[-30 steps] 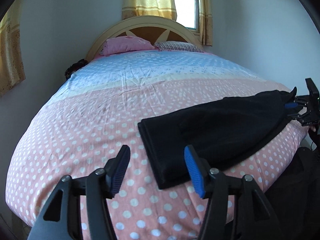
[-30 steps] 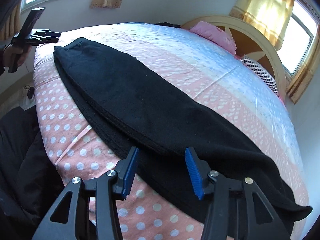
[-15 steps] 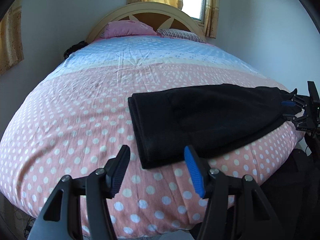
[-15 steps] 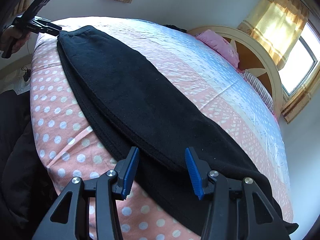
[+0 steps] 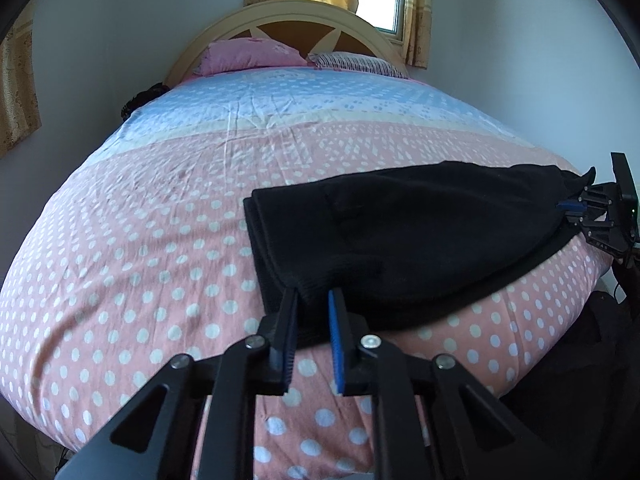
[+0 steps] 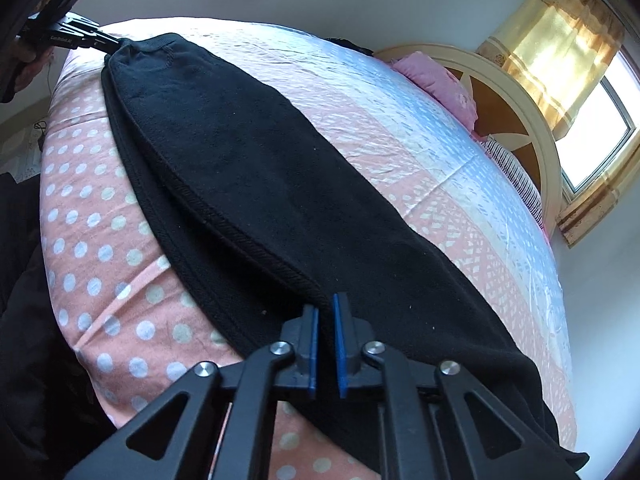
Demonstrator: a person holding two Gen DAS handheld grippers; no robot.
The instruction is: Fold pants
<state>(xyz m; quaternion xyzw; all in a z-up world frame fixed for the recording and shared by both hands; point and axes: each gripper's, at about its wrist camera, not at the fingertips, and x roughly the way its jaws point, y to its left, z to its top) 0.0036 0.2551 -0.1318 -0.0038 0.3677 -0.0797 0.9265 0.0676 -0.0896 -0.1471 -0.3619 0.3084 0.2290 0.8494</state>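
Black pants (image 5: 408, 236) lie folded lengthwise across the pink dotted bed near its foot edge. In the left wrist view my left gripper (image 5: 312, 300) is shut on the near corner of the pants' wide end. My right gripper shows at the far right (image 5: 568, 210), pinching the narrow end. In the right wrist view the pants (image 6: 260, 184) stretch away from me; my right gripper (image 6: 326, 308) is shut on the upper layer's edge, and the left gripper (image 6: 106, 44) grips the far end.
The bed (image 5: 160, 240) has pink dotted and blue bedding, with a pink pillow (image 5: 248, 54) and a striped pillow (image 5: 360, 62) at the headboard. Dark cloth (image 6: 24, 320) lies beside the bed's foot edge. Walls stand close on both sides.
Both grippers have moved in to the pants and closed on the cloth, the left on the wide end's corner, the right on the narrow end's upper layer.
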